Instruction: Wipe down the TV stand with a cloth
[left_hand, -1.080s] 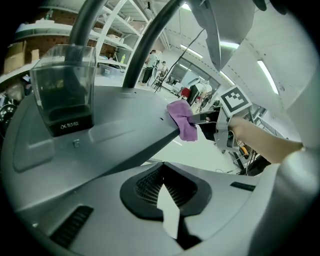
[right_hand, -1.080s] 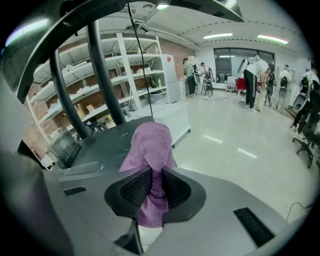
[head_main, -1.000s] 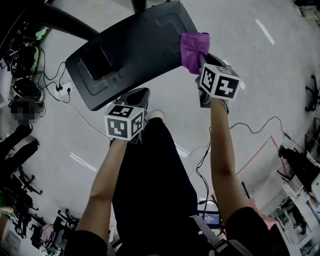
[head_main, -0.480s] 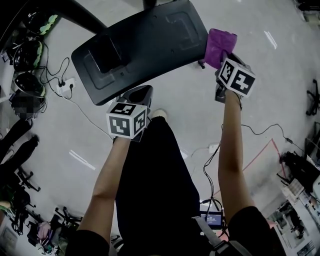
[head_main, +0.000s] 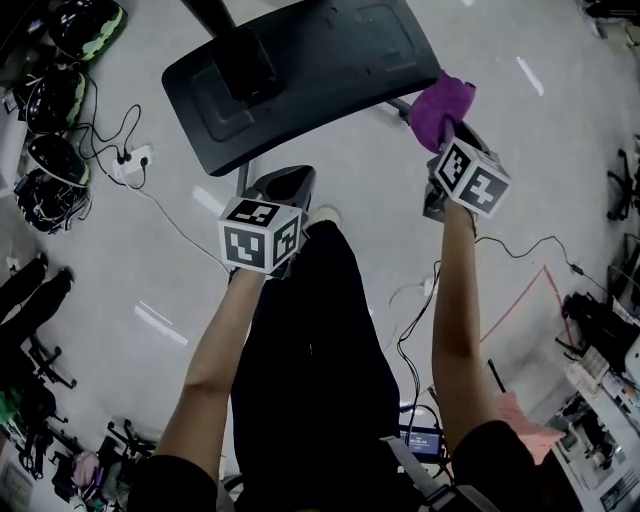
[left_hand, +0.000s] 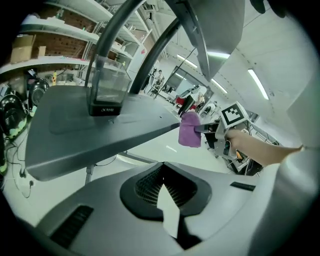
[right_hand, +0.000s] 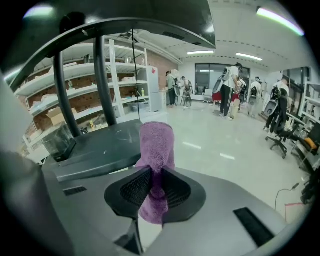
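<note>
The TV stand's dark base plate (head_main: 300, 70) lies low over the floor at the top of the head view, with its black post (head_main: 235, 40) rising from it. My right gripper (head_main: 445, 130) is shut on a purple cloth (head_main: 440, 105) that hangs just off the plate's right corner. In the right gripper view the cloth (right_hand: 156, 145) stands up between the jaws beside the plate (right_hand: 100, 145). My left gripper (head_main: 280, 185) hovers in front of the plate's near edge, shut and holding nothing. From the left gripper view, the cloth (left_hand: 189, 130) hangs at the plate's (left_hand: 100, 130) tip.
Cables and a power strip (head_main: 130, 160) lie on the floor at the left near helmets (head_main: 55, 100). Another cable (head_main: 520, 250) runs across the floor at the right. Shelving (right_hand: 75, 95) stands behind the stand, and people (right_hand: 230, 90) stand far off.
My right gripper has carried the cloth rightward, from on top of the plate's right end to just past its corner. The left gripper has hardly moved.
</note>
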